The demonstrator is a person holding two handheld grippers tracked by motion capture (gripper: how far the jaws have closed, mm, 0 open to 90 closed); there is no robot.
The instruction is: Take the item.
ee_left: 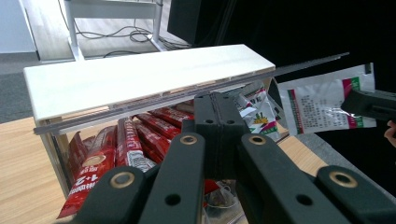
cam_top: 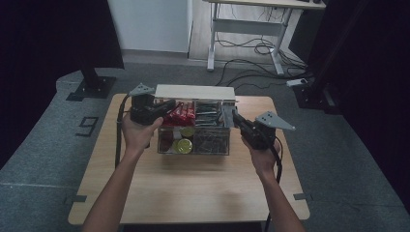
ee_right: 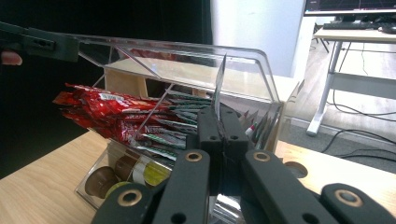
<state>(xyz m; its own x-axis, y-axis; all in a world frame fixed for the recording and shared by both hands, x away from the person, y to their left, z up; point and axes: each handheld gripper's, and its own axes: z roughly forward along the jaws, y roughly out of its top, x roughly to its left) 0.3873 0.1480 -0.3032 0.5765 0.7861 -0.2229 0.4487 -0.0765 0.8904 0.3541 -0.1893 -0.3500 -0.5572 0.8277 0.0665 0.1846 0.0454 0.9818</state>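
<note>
Two grippers meet at a clear organizer box [cam_top: 193,145] on the tabletop [cam_top: 193,183] in the high view: the left gripper [cam_top: 167,107] reaches over the box's left end, the right gripper [cam_top: 232,117] stands at its right end. In the left gripper view, its fingers [ee_left: 205,119] are pressed together with nothing between them, above red sachets [ee_left: 126,144] under a pale wooden lid [ee_left: 140,77]; farther right the other gripper pinches a white sachet [ee_left: 322,102] printed with text and red-green edging. In the right gripper view, the fingers [ee_right: 208,126] are closed on that sachet [ee_right: 218,86], seen edge-on, upright, just in front of the box's clear wall [ee_right: 177,60]; coffee capsules [ee_right: 130,170] lie in the bottom compartment.
</note>
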